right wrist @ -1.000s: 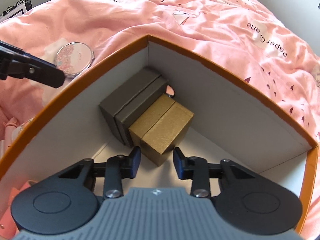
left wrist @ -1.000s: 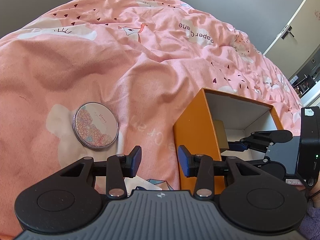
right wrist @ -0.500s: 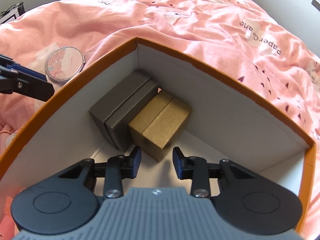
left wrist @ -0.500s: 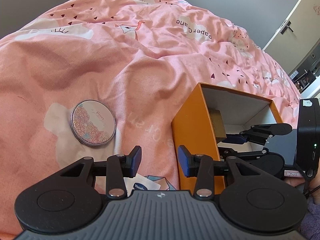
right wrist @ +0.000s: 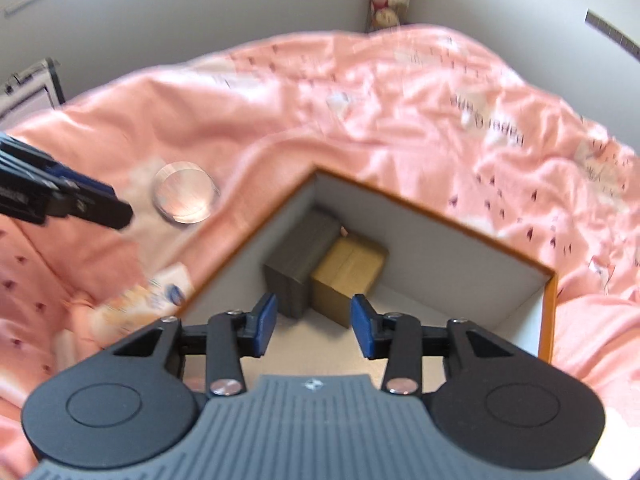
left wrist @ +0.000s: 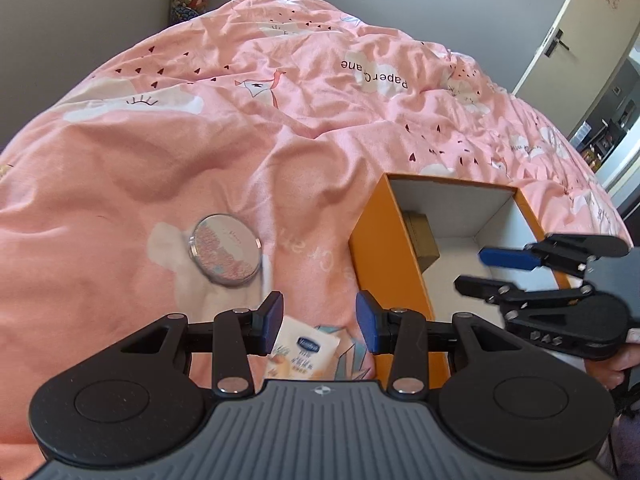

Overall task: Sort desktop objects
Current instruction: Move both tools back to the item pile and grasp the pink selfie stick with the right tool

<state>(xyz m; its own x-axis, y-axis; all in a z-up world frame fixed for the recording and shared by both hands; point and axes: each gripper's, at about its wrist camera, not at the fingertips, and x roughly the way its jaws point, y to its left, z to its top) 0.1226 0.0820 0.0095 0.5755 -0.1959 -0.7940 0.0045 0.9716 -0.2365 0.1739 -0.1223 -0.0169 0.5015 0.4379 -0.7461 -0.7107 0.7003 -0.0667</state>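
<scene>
Grippers have both risen: right gripper [right wrist: 312,322] opening, empty, above orange box [right wrist: 549,312]; left gripper [left wrist: 319,322] open.

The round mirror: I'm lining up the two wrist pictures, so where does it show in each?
Left wrist view: the round mirror lies on the pink blanket, left of centre, left of the orange box.
Right wrist view: it is blurred at upper left, again left of the box.
Shared landmark: the orange box.

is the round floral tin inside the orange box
No, the round floral tin lies on the pink bedspread, apart from the orange box, which holds only two small boxes.
</scene>
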